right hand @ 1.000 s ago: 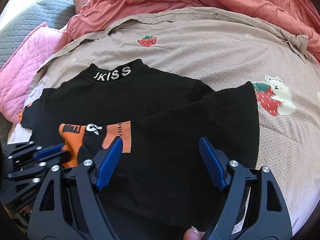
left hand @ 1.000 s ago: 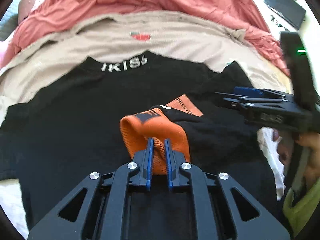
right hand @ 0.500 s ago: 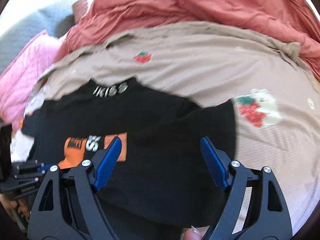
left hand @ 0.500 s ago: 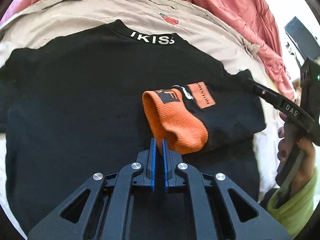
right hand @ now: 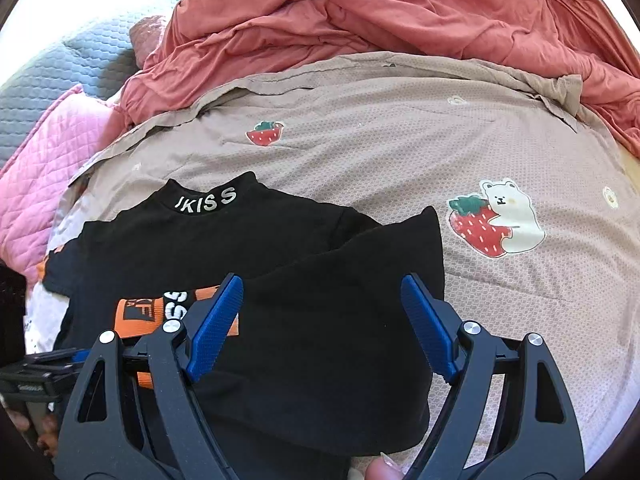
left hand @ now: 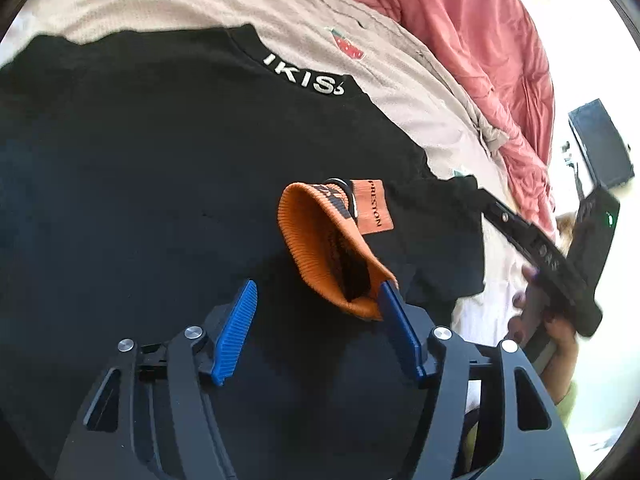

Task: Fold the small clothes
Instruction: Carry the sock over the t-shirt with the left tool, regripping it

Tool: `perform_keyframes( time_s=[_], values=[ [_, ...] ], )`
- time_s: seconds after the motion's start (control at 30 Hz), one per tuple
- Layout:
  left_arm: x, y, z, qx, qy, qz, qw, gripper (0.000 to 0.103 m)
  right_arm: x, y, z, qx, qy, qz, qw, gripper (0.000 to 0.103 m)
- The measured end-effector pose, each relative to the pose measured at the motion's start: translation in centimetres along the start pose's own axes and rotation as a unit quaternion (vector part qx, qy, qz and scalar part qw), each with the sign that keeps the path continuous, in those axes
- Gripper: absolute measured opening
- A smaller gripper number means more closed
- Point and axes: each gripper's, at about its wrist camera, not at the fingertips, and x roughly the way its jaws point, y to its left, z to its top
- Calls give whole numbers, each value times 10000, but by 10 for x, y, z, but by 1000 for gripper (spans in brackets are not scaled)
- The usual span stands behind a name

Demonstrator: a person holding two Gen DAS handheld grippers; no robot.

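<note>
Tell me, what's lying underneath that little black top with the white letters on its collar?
The black top lies on a beige strawberry-print sheet. Whatever is under the top's middle is covered, so I cannot tell.

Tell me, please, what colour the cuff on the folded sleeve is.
Orange, ribbed knit; the cuff shows best in the left wrist view.

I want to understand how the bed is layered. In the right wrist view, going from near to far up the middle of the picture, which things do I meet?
Right tongs → black shirt → its collar lettered JKISS → beige strawberry-print sheet → red quilt.
</note>
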Motion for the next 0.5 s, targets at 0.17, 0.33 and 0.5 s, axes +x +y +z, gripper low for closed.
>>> perform_keyframes(
  time_s=[0.17,0.33,0.5],
  values=[
    [16,-12,6,-117,-16,-267,9996,62,-5,-5,3,110,-84,-2,9999,75],
    [19,-21,3,5,-157,-644,9978,61,-6,-6,4,70,-97,-63,9999,75],
    [16,-12,-1,-142,-215,-890,9957,68,-5,-6,4,59,-48,-38,10000,75]
  ],
)
